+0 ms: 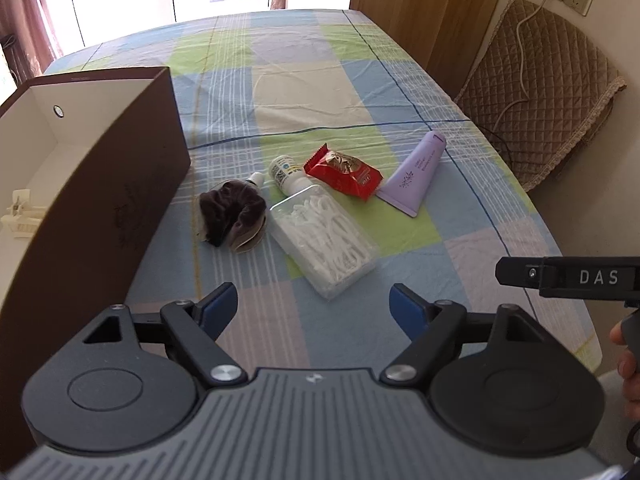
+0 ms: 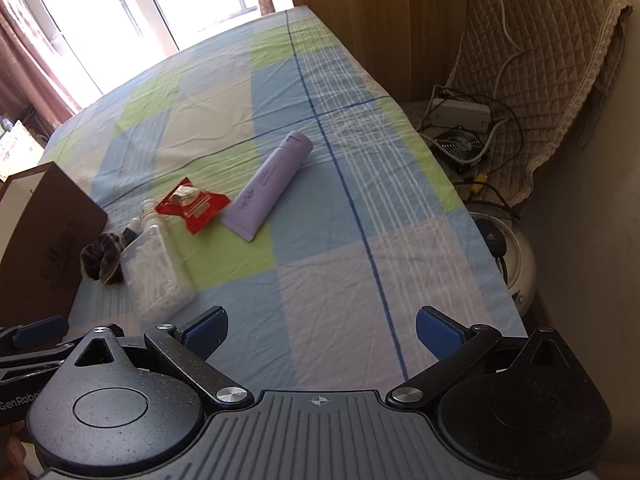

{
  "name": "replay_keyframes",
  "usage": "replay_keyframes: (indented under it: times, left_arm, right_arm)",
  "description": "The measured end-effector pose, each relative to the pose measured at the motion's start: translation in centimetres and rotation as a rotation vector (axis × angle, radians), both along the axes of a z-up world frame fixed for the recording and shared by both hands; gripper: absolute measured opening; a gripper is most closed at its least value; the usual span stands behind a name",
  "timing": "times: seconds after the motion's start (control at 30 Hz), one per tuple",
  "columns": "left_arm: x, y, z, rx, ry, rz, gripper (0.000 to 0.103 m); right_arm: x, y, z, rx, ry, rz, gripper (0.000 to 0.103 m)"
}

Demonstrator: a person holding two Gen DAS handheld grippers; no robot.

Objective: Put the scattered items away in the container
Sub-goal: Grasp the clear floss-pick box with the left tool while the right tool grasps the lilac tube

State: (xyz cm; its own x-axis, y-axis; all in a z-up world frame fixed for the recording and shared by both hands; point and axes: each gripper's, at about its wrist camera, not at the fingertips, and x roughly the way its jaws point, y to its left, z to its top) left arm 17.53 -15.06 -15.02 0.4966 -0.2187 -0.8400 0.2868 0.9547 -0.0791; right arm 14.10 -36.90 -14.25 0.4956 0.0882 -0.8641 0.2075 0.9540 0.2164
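We find both the left gripper and right gripper wide open and empty above the bed. Five items lie clustered right of the brown box. The floss-pick case touches the scrunchie; we judge a grasp there may drag both.

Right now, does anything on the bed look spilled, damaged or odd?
Nothing spilled or damaged. The scrunchie, two small bottles, floss pick box, red snack packet and purple tube just lie loosely clustered right of the open box, awaiting tidying.
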Motion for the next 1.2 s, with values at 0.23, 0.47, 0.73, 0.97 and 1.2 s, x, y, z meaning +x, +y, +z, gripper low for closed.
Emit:
replay_keyframes:
  times: [0.23, 0.47, 0.73, 0.97, 1.2]
  left_arm:
    - [3.7, -2.3, -2.0, 0.012, 0.01, 0.047, 0.08]
    - [6.5, -3.5, -4.3, 0.031, 0.038, 0.05, 0.066]
    - [5.3, -1.7, -4.5, 0.03, 0.029, 0.013, 0.052]
    - [2.8, 1.4, -4.3, 0.037, 0.057, 0.016, 0.052]
    - [1.3, 3.8, -4.1, 0.03, 0.089, 0.014, 0.052]
  right_arm:
    - [3.4, -2.2, -0.7, 0.056, -0.001, -0.05, 0.103]
    - [6.3, -2.5, -0.9, 0.077, -0.018, -0.044, 0.103]
    - [11.1, -0.2, -1.8, 0.023, -0.092, -0.012, 0.089]
    - [14.4, 1.1, -4.0, -0.002, -0.066, -0.009, 0.069]
    - [12.3, 2.0, -4.6, -0.046, -0.049, 0.14, 0.034]
